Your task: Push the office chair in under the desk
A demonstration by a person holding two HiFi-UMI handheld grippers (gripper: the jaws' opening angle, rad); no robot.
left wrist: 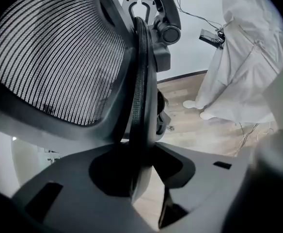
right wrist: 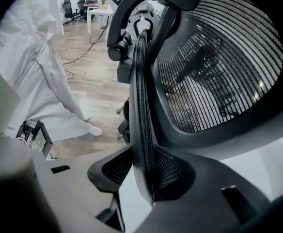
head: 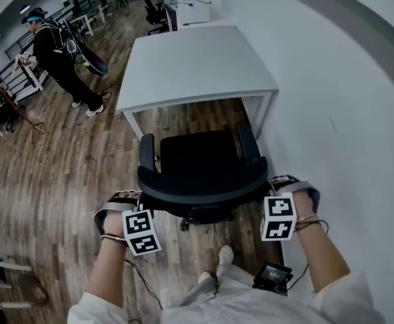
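A black office chair [head: 200,164] stands in front of me, its seat facing the white desk [head: 197,66], and the front of the seat is level with the desk's near edge. My left gripper [head: 137,196] is shut on the left rim of the mesh backrest [left wrist: 59,57]. That rim runs between the jaws of the left gripper [left wrist: 140,178] in the left gripper view. My right gripper [head: 271,184] is shut on the right rim of the backrest [right wrist: 219,67]. There the rim is clamped between the jaws of the right gripper [right wrist: 145,178]. The armrests [head: 147,152] point toward the desk.
A white wall [head: 345,100] runs close along the right of desk and chair. A person [head: 62,52] stands on the wooden floor [head: 62,174] at the far left. More desks and chairs [head: 153,5] stand at the back. A small device [head: 272,275] hangs at my waist.
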